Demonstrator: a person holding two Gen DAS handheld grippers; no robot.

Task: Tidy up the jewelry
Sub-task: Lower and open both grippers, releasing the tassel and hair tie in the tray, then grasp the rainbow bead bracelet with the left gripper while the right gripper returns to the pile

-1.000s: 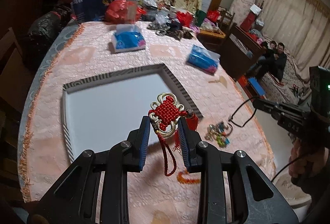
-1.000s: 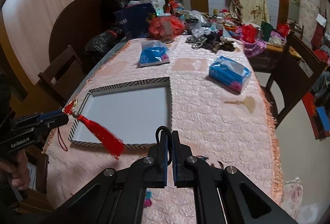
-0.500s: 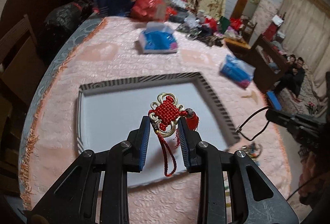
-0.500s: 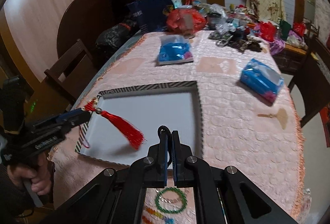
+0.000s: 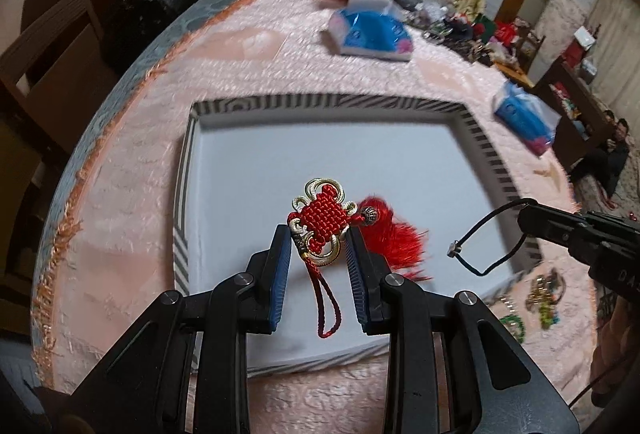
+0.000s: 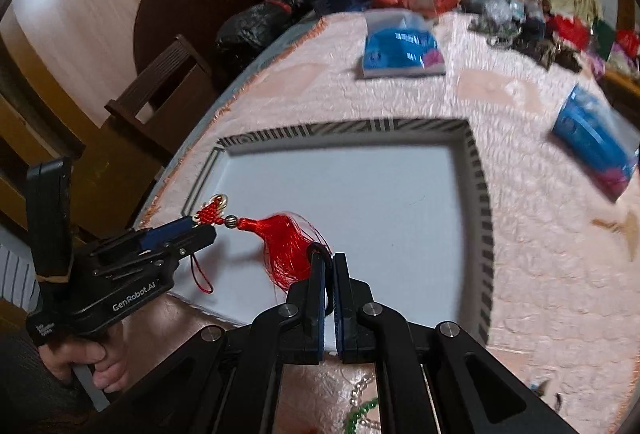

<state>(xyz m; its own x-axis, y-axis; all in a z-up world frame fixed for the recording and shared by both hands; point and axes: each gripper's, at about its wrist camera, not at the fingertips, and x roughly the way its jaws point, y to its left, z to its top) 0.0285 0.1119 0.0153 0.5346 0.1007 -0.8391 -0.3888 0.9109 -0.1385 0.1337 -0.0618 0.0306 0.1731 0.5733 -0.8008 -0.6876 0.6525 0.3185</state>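
My left gripper (image 5: 320,234) is shut on a red Chinese-knot ornament (image 5: 322,216) with gold loops, and holds it over the white tray (image 5: 192,170) with the striped rim. Its red tassel (image 6: 286,248) hangs down onto the tray floor. In the right wrist view the left gripper (image 6: 208,228) is at the tray's near left corner (image 6: 200,174). My right gripper (image 6: 328,260) is shut on a thin black cord bracelet (image 5: 486,238), which dangles over the tray's right side. The right gripper also shows in the left wrist view (image 5: 524,216).
Loose bead bracelets and trinkets (image 5: 540,294) lie on the pink tablecloth right of the tray. Two blue tissue packs (image 5: 370,32) (image 5: 524,120) lie further back. Bags and clutter fill the far end. A wooden chair (image 6: 160,74) stands at the left edge.
Both grippers have moved left and forward over the tray. The tassel has come down onto the tray floor. Both grippers stay shut on their items.
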